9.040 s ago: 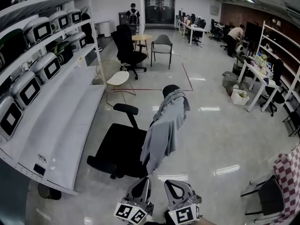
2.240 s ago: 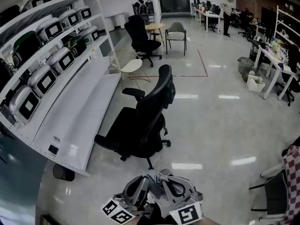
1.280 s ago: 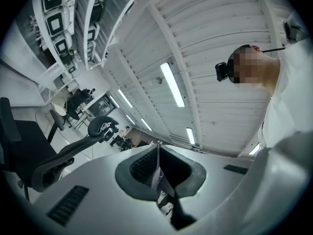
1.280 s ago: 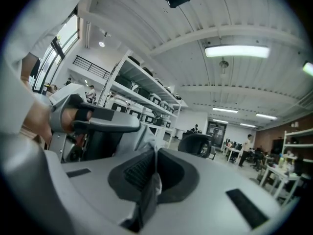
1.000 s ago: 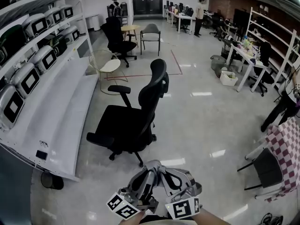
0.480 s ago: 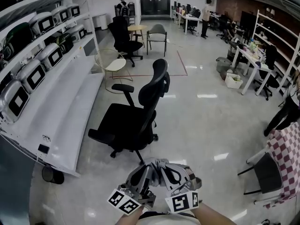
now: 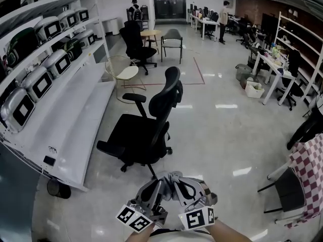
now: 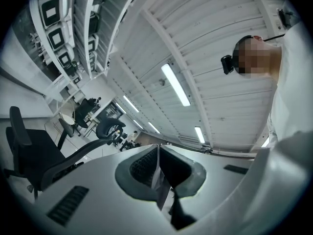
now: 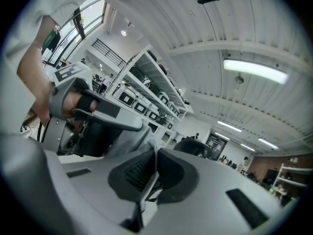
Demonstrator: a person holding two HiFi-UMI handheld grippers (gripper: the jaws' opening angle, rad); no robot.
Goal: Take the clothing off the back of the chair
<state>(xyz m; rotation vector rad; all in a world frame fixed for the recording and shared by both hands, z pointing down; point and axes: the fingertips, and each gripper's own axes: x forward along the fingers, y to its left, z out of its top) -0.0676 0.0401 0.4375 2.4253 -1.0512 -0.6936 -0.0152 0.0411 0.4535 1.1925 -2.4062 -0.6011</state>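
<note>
Clothing, a bunched grey garment, hangs between your two grippers just behind the black office chair, clear of its bare backrest. Your left gripper has its jaws pressed together on a thin fold of that grey cloth, and your right gripper pinches another fold the same way. Black-and-white square marker patterns show on each gripper's cube. White shelves stand on the chair's seat side.

Bright, even light from ceiling strips; we see white glare patches on the glossy floor. Heavy fisheye bending at the edges, black vignette round both gripper views, nearest foreground soft.
</note>
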